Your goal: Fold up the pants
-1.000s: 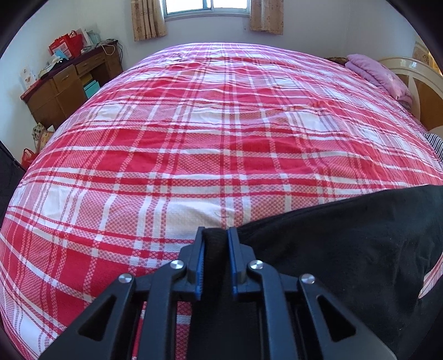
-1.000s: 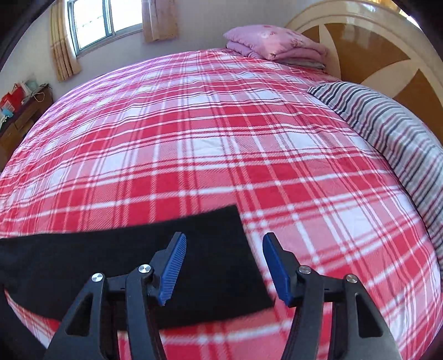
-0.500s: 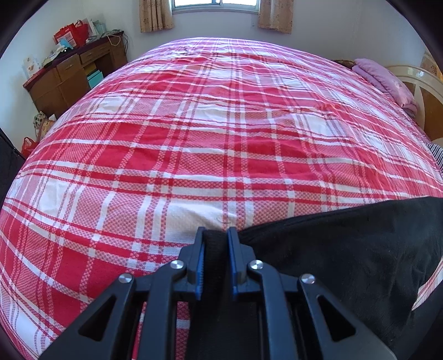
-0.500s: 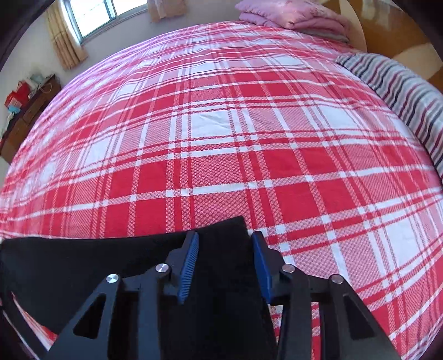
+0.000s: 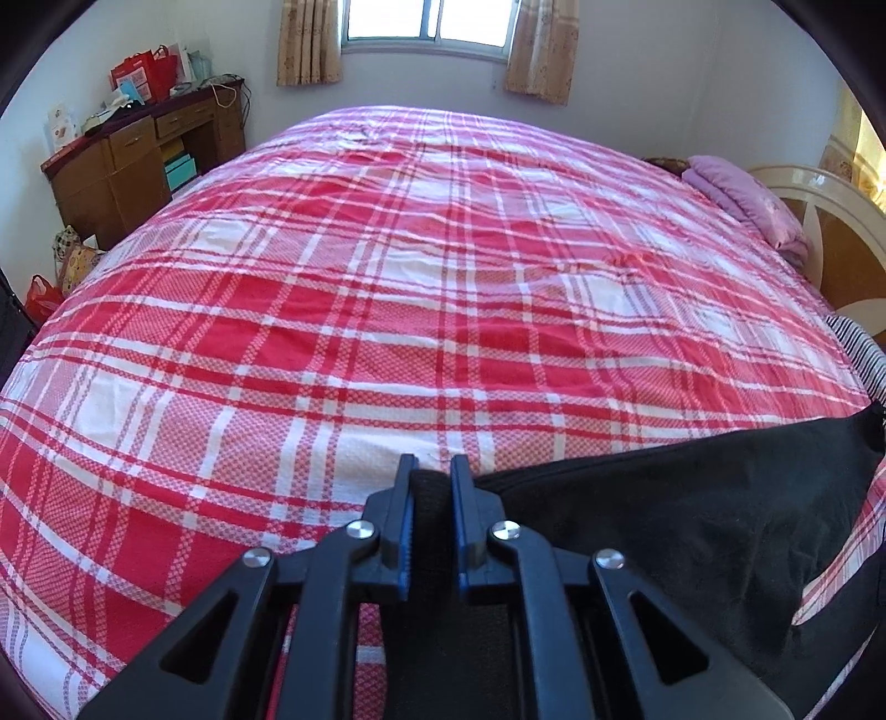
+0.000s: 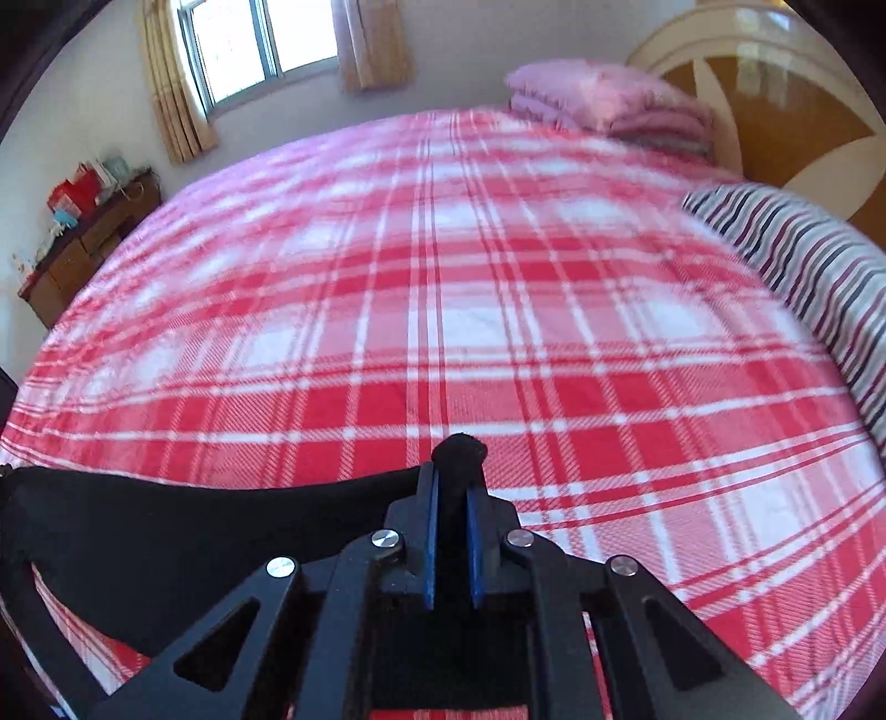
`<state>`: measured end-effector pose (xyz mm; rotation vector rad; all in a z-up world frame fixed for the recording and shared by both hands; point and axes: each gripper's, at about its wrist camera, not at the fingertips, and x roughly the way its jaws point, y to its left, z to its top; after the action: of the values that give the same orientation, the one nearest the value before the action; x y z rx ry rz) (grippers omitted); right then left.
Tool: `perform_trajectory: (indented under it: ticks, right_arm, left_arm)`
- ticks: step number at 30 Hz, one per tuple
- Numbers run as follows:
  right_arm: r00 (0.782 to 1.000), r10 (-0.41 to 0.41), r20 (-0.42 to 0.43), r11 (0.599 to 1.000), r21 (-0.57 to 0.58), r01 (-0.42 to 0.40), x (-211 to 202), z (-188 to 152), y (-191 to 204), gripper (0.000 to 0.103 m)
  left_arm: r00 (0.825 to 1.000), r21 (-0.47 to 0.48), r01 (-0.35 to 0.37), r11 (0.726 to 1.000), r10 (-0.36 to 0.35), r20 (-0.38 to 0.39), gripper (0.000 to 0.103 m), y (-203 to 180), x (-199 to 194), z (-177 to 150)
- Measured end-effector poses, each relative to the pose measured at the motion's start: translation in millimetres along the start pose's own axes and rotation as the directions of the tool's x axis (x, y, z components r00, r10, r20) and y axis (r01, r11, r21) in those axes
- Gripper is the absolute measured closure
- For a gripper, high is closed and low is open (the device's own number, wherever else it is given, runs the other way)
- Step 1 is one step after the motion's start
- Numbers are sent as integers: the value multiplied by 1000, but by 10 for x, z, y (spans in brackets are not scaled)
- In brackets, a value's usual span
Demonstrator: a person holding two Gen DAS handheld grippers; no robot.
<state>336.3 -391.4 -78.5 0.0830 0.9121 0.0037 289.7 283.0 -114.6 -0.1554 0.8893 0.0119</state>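
Black pants [image 5: 692, 531] hang stretched between my two grippers above a red and white plaid bed [image 5: 432, 288]. My left gripper [image 5: 431, 471] is shut on the pants' left end, with black cloth pinched between the blue pads. In the right wrist view the pants [image 6: 194, 531] run off to the left. My right gripper [image 6: 451, 482] is shut on their right end, and a nub of cloth pokes out past the fingertips. The lower part of the pants is hidden under the grippers.
A striped pillow [image 6: 803, 266] lies at the right edge of the bed. A folded pink blanket [image 6: 609, 105] lies by the wooden headboard [image 6: 775, 94]. A cluttered brown desk [image 5: 133, 155] stands at the far left, below a curtained window [image 5: 426, 27].
My right gripper has shut on the pants' right end and lifted it off the bed. My left gripper has kept its hold and risen a little.
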Motion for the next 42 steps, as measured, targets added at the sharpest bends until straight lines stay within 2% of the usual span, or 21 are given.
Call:
perform_trajectory:
  ticks: [5, 9, 15, 20, 25, 34, 40, 42]
  right_arm:
    - [994, 13, 104, 1000, -1, -13, -420, -34, 15, 95]
    - [987, 31, 159, 999, 10, -33, -669, -166, 36, 95]
    - [975, 48, 218, 997, 56, -62, -956, -438, -46, 95]
    - [962, 67, 264, 990, 106, -97, -1167, -693, -154, 95]
    - [950, 72, 303, 986, 125, -114, -1456, -984, -215, 95]
    - [947, 76, 311, 973, 185, -138, -1731, -1506, -423, 95]
    - [955, 75, 286, 966, 216, -141, -1764, -1909, -517, 95]
    - [960, 74, 270, 967, 217, -136, -1768, -2035, -528, 95]
  left_arm:
    - [999, -16, 23, 1000, -22, 46, 91, 23, -166, 8]
    - [993, -51, 68, 996, -62, 99, 91, 68, -348, -7]
    - [976, -87, 141, 986, -124, 180, 91, 166, -643, -98]
    - [966, -90, 164, 982, -141, 218, 91, 202, -765, -175]
    - [940, -72, 218, 973, -189, 285, 91, 224, -936, -300]
    - [892, -18, 304, 953, -278, 355, 91, 297, -1199, -764]
    - [879, 38, 331, 943, -323, 351, 91, 345, -1253, -1150]
    - [881, 56, 329, 943, -327, 341, 91, 354, -1259, -1263]
